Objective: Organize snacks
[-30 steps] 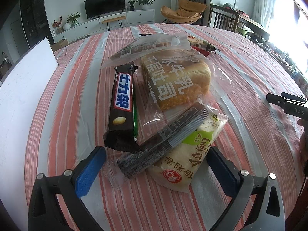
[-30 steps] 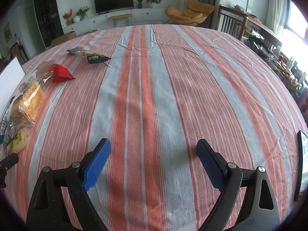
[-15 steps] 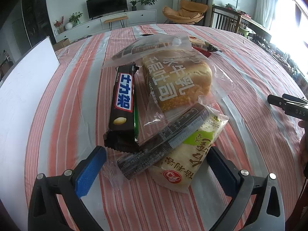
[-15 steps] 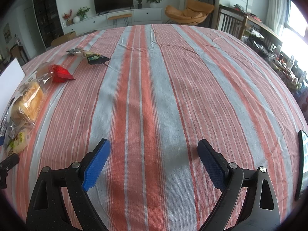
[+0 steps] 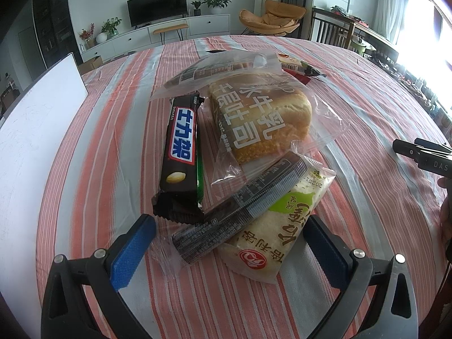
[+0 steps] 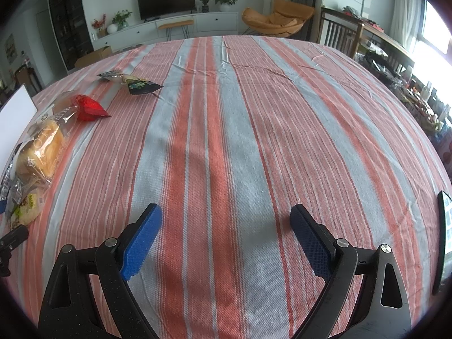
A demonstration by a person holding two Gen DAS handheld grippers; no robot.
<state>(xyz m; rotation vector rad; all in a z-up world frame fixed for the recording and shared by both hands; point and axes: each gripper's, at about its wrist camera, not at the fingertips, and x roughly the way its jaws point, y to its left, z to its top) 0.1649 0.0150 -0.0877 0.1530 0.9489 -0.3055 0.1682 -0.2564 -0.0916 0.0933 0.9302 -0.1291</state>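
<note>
two grippers are hanging wide open over the red-and-grey striped tablecloth (image 6: 226, 141), neither holding anything. the left gripper (image 5: 226, 243) is straddling the near end of a clear-wrapped white cake packet (image 5: 282, 226); at its 12 o'clock a dark brown chocolate bar (image 5: 182, 152) is lying beside a bagged toast loaf (image 5: 262, 118). the right gripper (image 6: 226, 240) is facing bare cloth, the snacks at its 9 o'clock.

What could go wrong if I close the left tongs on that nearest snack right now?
1. The left tongs stand open around the cake packet, but the toast bag has its dark sealed end lying over it; a lift may drag the bag along.
2. The chocolate bar touches that flap and could be nudged.
3. The slippery wrapper may slide from the pads.
The right tongs hang open over bare tablecloth, unable to steady anything.
</note>
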